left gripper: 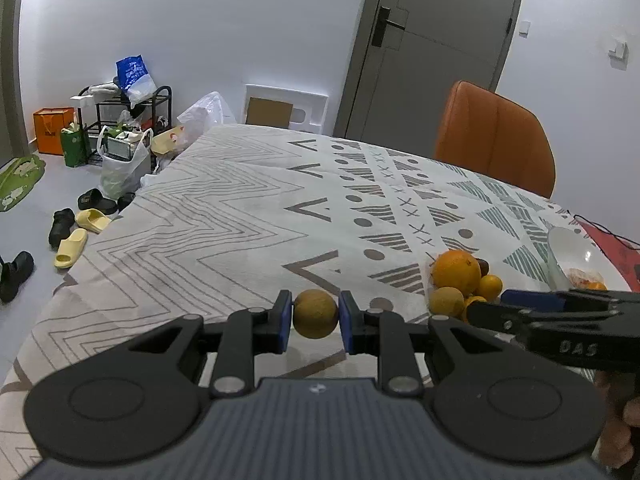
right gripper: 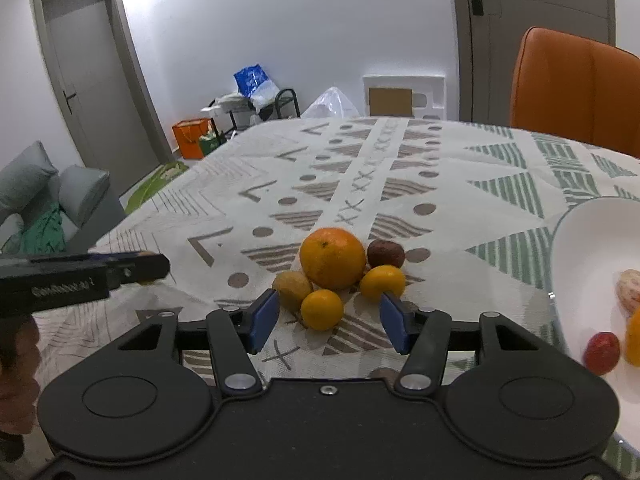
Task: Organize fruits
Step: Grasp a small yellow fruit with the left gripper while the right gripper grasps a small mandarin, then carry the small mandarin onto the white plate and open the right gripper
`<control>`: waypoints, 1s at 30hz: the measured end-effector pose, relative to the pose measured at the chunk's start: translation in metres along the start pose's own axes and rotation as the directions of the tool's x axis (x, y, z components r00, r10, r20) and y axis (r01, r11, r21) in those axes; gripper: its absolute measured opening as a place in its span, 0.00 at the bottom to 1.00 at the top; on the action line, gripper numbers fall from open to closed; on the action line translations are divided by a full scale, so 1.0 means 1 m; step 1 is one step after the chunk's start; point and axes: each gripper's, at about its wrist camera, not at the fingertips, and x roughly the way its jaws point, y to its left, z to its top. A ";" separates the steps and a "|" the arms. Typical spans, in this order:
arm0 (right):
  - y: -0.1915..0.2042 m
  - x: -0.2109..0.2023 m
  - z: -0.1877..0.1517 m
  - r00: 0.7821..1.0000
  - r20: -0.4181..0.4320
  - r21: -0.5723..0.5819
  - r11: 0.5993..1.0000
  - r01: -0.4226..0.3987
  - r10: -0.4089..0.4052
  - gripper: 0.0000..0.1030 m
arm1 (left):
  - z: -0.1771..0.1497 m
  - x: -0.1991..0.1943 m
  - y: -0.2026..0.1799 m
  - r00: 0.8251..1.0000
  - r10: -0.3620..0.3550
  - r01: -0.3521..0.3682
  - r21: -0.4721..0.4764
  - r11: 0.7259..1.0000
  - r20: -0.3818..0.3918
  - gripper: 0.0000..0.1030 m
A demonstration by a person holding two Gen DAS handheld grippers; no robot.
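Observation:
A dull yellow-brown round fruit [left gripper: 315,313] is pinched between the blue pads of my left gripper [left gripper: 315,317], which is shut on it just above the patterned tablecloth [left gripper: 240,216]. To its right lies a pile: a big orange [right gripper: 333,257], a brownish-yellow fruit [right gripper: 292,289], two small oranges [right gripper: 322,309] [right gripper: 383,281] and a dark brown fruit [right gripper: 386,253]. My right gripper [right gripper: 328,318] stands open, its pads on either side of the nearest small orange without touching it. A white plate [right gripper: 576,248] at the right holds a peeled citrus [right gripper: 629,290] and a red fruit [right gripper: 601,353].
An orange chair [left gripper: 496,136] stands at the table's far side. The table's left edge drops to a floor with slippers [left gripper: 72,246], bags and a shelf rack [left gripper: 128,120]. A grey sofa [right gripper: 44,200] sits left of the table. A red mat [left gripper: 616,248] lies beyond the plate.

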 end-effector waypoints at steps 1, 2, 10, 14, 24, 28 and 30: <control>0.001 0.003 -0.001 1.000 -0.011 -0.004 1.000 -0.001 0.001 0.37 | 0.000 0.000 0.001 1.000 -0.003 0.003 -0.004 1.000 0.001 0.23; 0.002 0.007 -0.001 1.000 -0.028 -0.007 1.000 -0.002 0.002 0.28 | 0.000 0.001 0.002 1.000 -0.005 0.005 -0.007 1.000 0.001 0.23; -0.001 -0.012 -0.005 1.000 0.014 0.033 0.999 0.013 -0.014 0.22 | -0.001 0.000 -0.002 1.000 -0.029 0.029 -0.001 1.000 0.000 0.23; -0.006 -0.026 -0.007 0.999 0.039 0.043 0.999 0.021 -0.023 0.22 | 0.001 -0.005 -0.013 0.999 -0.046 0.046 0.018 0.999 0.016 0.23; -0.027 -0.062 -0.011 0.993 0.097 0.086 0.995 0.054 -0.062 0.22 | 0.002 -0.006 -0.045 0.994 -0.104 0.103 0.064 0.993 0.016 0.23; -0.038 -0.073 -0.014 0.990 0.109 0.106 0.991 0.079 -0.091 0.22 | 0.004 -0.005 -0.058 0.992 -0.126 0.124 0.078 0.989 0.021 0.23; -0.043 -0.078 -0.016 0.988 0.114 0.115 0.989 0.092 -0.105 0.22 | 0.004 -0.004 -0.065 0.990 -0.137 0.134 0.086 0.987 0.022 0.23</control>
